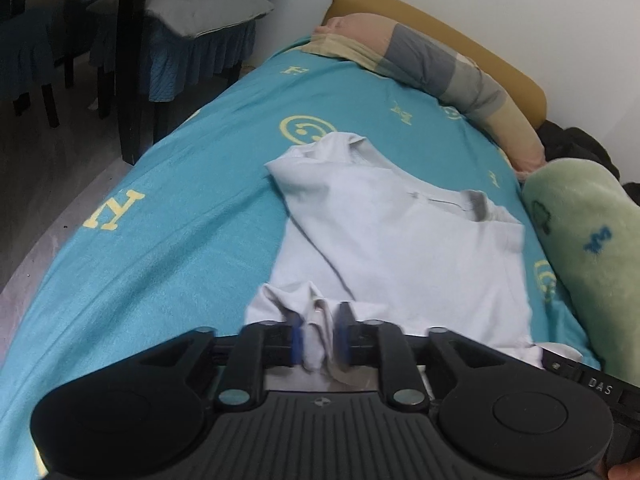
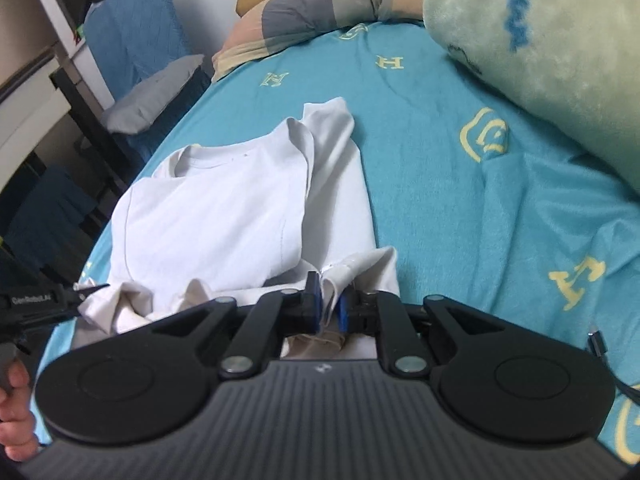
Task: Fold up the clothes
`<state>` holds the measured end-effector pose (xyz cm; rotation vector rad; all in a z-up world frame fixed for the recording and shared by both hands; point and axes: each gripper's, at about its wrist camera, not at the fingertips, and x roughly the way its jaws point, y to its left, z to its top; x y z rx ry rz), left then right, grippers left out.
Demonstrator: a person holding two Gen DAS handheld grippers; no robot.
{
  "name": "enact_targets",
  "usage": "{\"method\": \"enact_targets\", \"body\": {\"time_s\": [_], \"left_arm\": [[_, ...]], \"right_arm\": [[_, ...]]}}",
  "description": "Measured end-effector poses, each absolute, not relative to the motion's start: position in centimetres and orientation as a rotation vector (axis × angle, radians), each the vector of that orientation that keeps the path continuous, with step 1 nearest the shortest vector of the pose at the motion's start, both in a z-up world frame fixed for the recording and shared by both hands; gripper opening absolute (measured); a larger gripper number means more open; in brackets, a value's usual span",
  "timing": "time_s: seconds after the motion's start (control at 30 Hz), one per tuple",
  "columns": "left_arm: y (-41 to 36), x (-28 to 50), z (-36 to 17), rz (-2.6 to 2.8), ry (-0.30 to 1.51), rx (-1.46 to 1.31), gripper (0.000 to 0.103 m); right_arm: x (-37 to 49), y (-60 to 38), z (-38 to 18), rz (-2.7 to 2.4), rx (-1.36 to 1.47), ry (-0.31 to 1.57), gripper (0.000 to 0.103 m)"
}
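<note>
A white T-shirt [image 1: 404,248] lies on the turquoise bed sheet [image 1: 168,216], sleeves folded in, collar pointing away. My left gripper [image 1: 320,332] is shut on a bunch of the shirt's near hem. In the right wrist view the same shirt [image 2: 208,208] lies ahead, and my right gripper [image 2: 329,304] is shut on the hem at the other near corner. The left gripper [image 2: 86,298] shows at the left edge of that view, holding the hem too.
A green plush pillow [image 1: 584,232] lies along the right of the bed, also in the right wrist view [image 2: 552,52]. A striped pillow [image 1: 432,60] sits at the headboard. Chairs with blue covers [image 1: 180,40] stand left of the bed.
</note>
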<state>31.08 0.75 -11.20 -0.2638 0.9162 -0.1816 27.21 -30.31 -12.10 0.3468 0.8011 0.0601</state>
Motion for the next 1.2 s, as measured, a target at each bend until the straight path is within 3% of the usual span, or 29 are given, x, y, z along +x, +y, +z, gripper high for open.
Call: {"method": "enact_targets", "body": {"time_s": [0.07,0.13,0.3,0.5,0.7,0.9,1.03,1.2], "left_arm": [[0.0,29.7,-9.6,-0.198,0.889,-0.227,0.047],[-0.9,27.8,-7.6,-0.220,0.864,-0.195,0.053],[-2.7,22.2,-2.4,-0.241,0.753,-0.115,0.081],[-3.7,14.9,2.2,-0.261,0.639,-0.058,0.089],[-3.0,8.7,3.4,-0.280,0.581,-0.070,0.091],[-2.1,5.9,1.3,-0.310,0.593,-0.114,0.092],[-1.6,6.9,-1.2,-0.340,0.709,-0.207,0.092],[0.4,9.9,-6.5,-0.352,0.971,-0.444,0.091]], "right_arm": [[26.4,-30.1,-10.9,0.065,0.352,0.791,0.060],[24.9,-29.6,-9.0,0.078,0.355,0.743,0.074],[20.5,-28.0,-3.9,0.102,0.304,0.648,0.073],[14.1,-26.4,0.7,0.113,0.254,0.554,0.072],[7.8,-25.5,2.0,0.116,0.235,0.481,0.073],[4.4,-25.1,0.6,0.106,0.228,0.452,0.073],[4.4,-25.6,-0.6,0.114,0.286,0.490,0.073],[5.9,-28.4,-5.0,0.153,0.656,0.677,0.074]]}}
